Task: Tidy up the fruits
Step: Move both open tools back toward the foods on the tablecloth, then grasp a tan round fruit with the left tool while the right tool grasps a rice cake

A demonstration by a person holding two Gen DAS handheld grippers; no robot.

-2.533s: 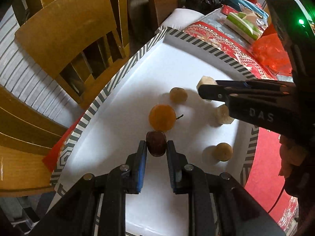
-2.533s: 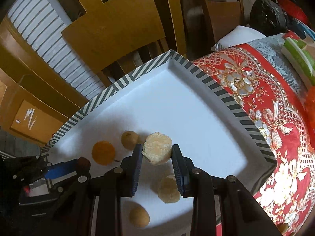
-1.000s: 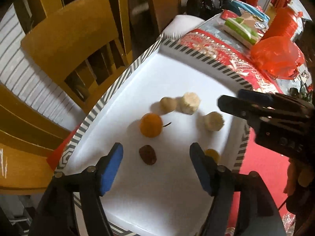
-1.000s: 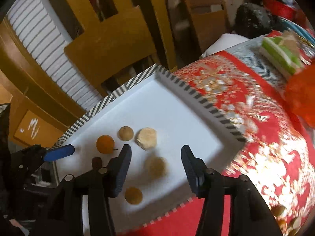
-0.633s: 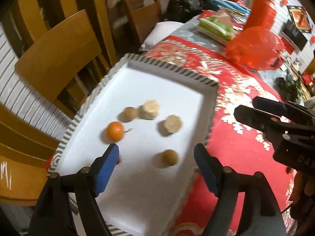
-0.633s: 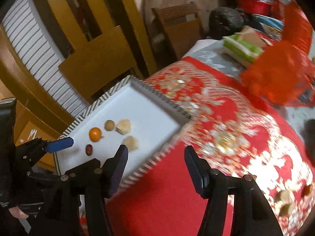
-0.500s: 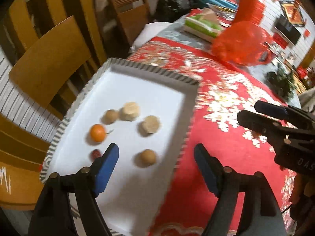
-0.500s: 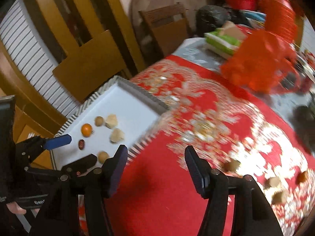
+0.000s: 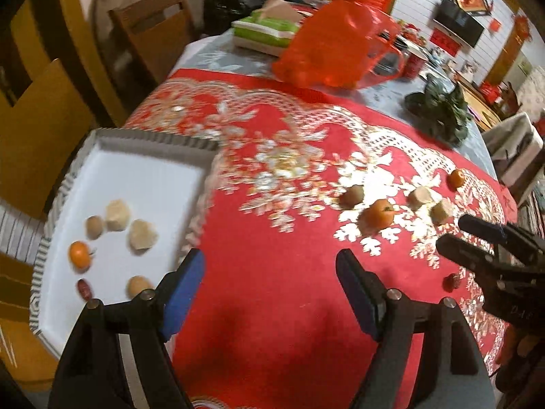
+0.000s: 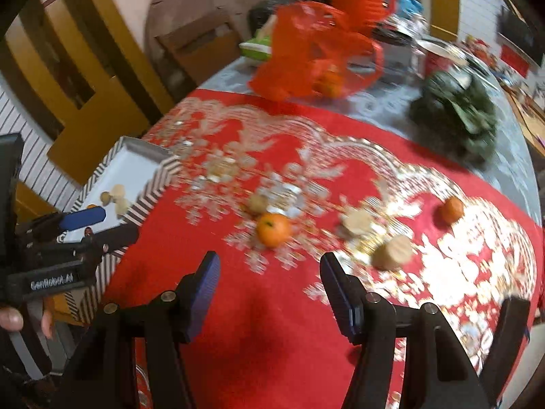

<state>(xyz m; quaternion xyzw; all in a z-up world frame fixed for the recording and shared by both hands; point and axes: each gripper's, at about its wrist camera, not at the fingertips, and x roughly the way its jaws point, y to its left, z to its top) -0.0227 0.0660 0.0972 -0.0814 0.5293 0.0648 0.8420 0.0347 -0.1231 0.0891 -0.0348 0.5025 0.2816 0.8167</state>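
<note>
A white tray [image 9: 143, 184] with a striped rim sits at the table's left; it holds a small orange [image 9: 79, 254], a dark red date [image 9: 84, 288], two brown round fruits and two pale peeled pieces. Loose on the red cloth lie an orange [image 9: 378, 217], a second small orange [image 9: 455, 178], a brown fruit [image 9: 352, 195], two pale pieces [image 9: 419, 197] and a date [image 9: 453, 281]. My left gripper [image 9: 270, 289] is open and empty over the cloth, right of the tray. My right gripper [image 10: 269, 289] is open and empty, just in front of the orange [image 10: 273, 229].
A red plastic bag [image 9: 333, 47], a green-and-white tissue box [image 9: 265, 32], leafy greens [image 10: 456, 112] and cups stand at the table's far side. Wooden chairs [image 9: 37, 129] stand left of the tray. The tray also shows in the right wrist view [image 10: 136, 170].
Both grippers let go of their fruit in the tray, opened wide and swung right, away from the tray and out over the red cloth with the loose fruit.
</note>
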